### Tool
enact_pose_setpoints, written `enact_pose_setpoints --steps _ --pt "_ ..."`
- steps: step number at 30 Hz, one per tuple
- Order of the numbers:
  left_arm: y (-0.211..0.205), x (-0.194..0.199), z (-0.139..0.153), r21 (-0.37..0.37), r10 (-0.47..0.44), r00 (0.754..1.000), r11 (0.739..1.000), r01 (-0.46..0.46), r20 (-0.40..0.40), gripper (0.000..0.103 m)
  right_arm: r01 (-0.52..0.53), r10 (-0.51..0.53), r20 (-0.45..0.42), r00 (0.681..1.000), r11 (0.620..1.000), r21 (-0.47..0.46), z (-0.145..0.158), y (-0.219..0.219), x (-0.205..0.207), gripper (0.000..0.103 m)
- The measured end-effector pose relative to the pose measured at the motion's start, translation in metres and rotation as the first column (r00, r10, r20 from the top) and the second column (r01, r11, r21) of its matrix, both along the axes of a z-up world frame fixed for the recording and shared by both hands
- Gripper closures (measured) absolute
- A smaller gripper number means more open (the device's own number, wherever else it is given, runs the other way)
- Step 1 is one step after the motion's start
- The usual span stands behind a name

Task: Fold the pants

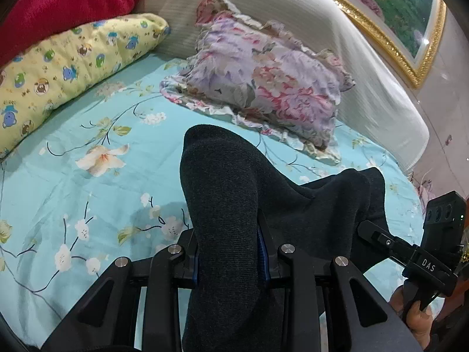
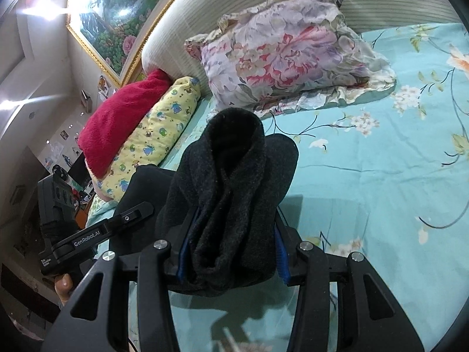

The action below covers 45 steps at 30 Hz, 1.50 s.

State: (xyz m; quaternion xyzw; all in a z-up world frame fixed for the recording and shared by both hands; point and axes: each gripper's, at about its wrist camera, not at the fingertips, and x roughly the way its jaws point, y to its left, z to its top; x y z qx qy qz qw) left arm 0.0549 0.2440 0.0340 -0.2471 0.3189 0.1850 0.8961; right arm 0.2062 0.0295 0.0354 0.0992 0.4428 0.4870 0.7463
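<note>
Dark charcoal pants (image 1: 228, 205) hang bunched between both grippers above a turquoise floral bedsheet (image 1: 88, 182). My left gripper (image 1: 231, 252) is shut on a thick fold of the pants, which bulges up past its fingers. In the right wrist view my right gripper (image 2: 231, 252) is shut on another bunched, fuzzy fold of the pants (image 2: 231, 182). The right gripper (image 1: 390, 243) also shows at the right edge of the left wrist view, and the left gripper (image 2: 129, 217) at the left of the right wrist view. The fingertips are hidden by cloth.
A floral pillow (image 1: 263, 70) leans on the cream padded headboard (image 1: 322, 29). A yellow cartoon-print pillow (image 1: 67, 64) and a red blanket (image 1: 58, 3) lie along the bed's side. A gold-framed painting (image 1: 404, 14) hangs on the wall behind.
</note>
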Motion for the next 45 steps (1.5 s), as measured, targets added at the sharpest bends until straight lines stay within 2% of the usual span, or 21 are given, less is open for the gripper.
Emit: enact_pose_setpoints --steps 7,10,16,19,21,27,33,43,45 --pt "0.007 0.009 -0.018 0.006 0.008 0.999 1.000 -0.008 -0.045 0.074 -0.012 0.011 -0.028 1.000 0.999 -0.038 -0.022 0.009 0.011 0.055" --pt "0.009 0.010 -0.022 0.005 0.009 0.999 1.000 -0.009 -0.051 0.070 0.003 -0.005 -0.044 0.999 0.999 -0.052 -0.030 0.008 0.015 0.050" --pt "0.015 0.009 -0.034 -0.017 0.021 0.998 1.000 -0.022 -0.061 0.058 0.015 -0.017 -0.016 1.000 0.995 -0.094 -0.036 0.002 0.017 0.046" --pt "0.019 0.007 -0.041 -0.018 0.040 0.995 0.999 -0.041 -0.089 0.049 0.022 -0.020 0.012 1.000 0.993 -0.120 -0.039 0.001 0.019 0.042" --pt "0.022 0.004 -0.044 -0.014 0.053 0.995 0.998 -0.054 -0.087 0.043 0.028 -0.027 0.005 1.000 0.992 -0.122 -0.043 -0.001 0.023 0.037" --pt "0.031 0.001 -0.054 -0.026 0.056 0.996 0.998 -0.058 -0.074 0.037 0.038 -0.037 0.009 0.999 0.990 -0.139 -0.056 0.000 0.029 0.024" --pt "0.026 -0.006 -0.043 -0.003 0.078 0.995 0.997 -0.079 -0.060 0.035 0.054 -0.051 0.025 0.998 0.986 -0.158 -0.052 -0.003 0.027 0.023" --pt "0.011 -0.022 -0.033 0.061 0.085 0.993 0.995 -0.080 -0.087 0.033 0.136 -0.125 0.065 0.990 0.968 -0.211 -0.037 -0.024 0.018 0.023" --pt "0.007 -0.027 -0.030 0.082 0.082 0.992 0.994 -0.074 -0.095 0.032 0.156 -0.136 0.097 0.986 0.958 -0.243 -0.033 -0.026 0.014 0.023"
